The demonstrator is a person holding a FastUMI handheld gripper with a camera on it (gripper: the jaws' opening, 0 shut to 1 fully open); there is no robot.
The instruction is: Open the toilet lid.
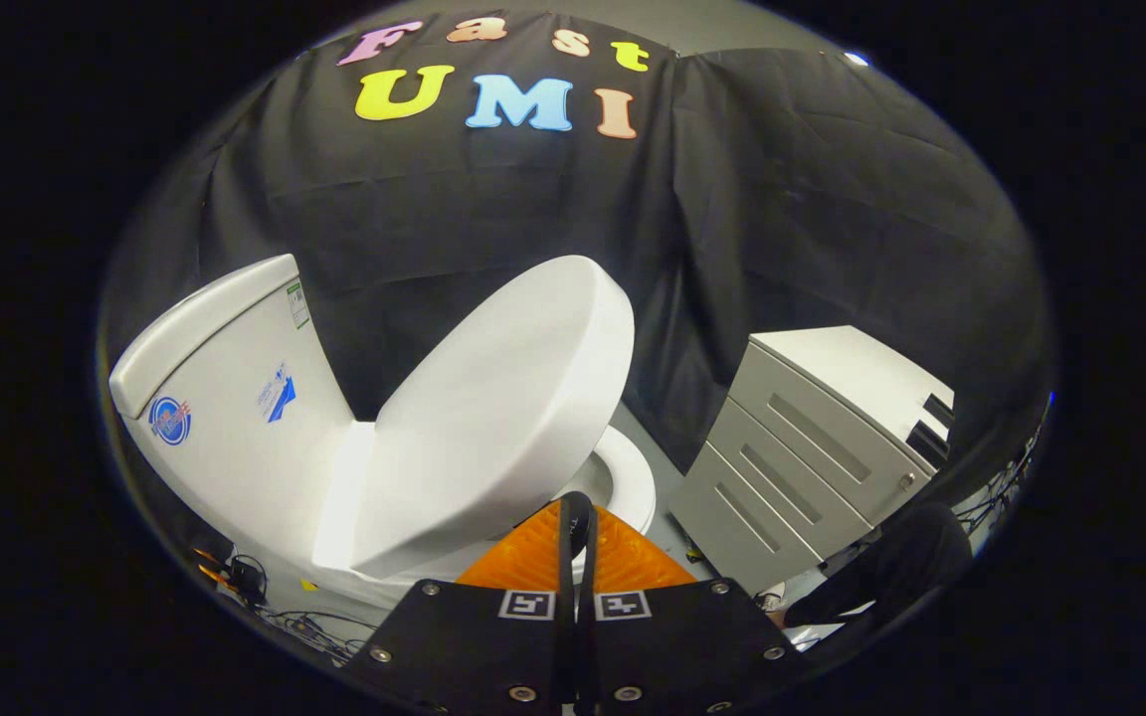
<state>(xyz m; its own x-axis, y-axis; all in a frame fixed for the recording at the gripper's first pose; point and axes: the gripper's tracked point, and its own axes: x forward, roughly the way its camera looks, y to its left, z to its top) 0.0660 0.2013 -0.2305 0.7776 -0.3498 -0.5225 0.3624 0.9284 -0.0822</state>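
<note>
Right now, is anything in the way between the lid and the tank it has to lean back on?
Nothing visible is. The toilet lid stands half raised, with open space between it and the tank. The gripper is shut, its fingers just below the lid's front edge. The drawer cabinet stands off to the side.

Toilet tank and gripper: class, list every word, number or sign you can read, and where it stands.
Toilet tank: three stickers, print too small to read.
Gripper: two square coded markers, no words; its fingers are closed together at the half-raised lid's lower edge.
</note>
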